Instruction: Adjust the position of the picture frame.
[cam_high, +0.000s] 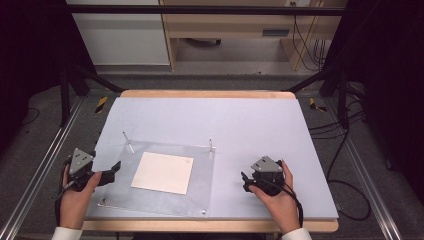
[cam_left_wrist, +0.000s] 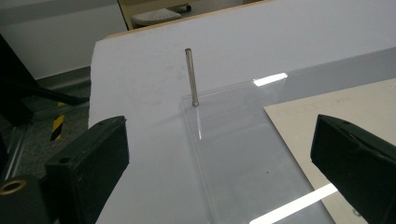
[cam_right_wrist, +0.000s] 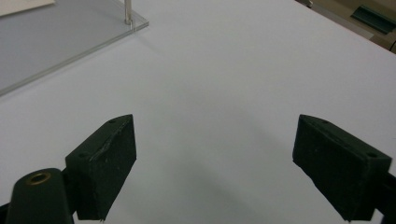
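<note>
Tabletop (cam_high: 260, 125): a pale grey-blue sheet was seen laid over a wooden board, whose edge showed at the near and far sides.

Clear plate (cam_high: 200, 185): a transparent rectangular plate was laid flat on the left-centre part of the tabletop, between the two grippers and nearer the left one.

Pins: a thin metal pin was seen at each far corner of the plate, the left pin (cam_high: 128, 141) leaning and the right pin (cam_high: 210, 145) upright; in the left gripper view the left pin (cam_left_wrist: 191, 77) was shown rising from the plate's corner.

White card (cam_high: 163, 172): a pale square card was seen lying flat on the clear plate, roughly at its middle, touched by neither gripper.

Left gripper (cam_high: 114, 169): it was held in the person's left hand (cam_high: 80, 192) at the left edge of the tabletop, just beside the plate's left side; its jaws were spread wide with nothing between them, the plate and card lying below and ahead.

Right gripper (cam_high: 245, 182): it was held in the right hand (cam_high: 280, 197) over bare tabletop, apart from the plate's right edge; its jaws were spread wide and nothing was gripped.

Surroundings: dark frame bars, cables and a floor were seen around the table.
</note>
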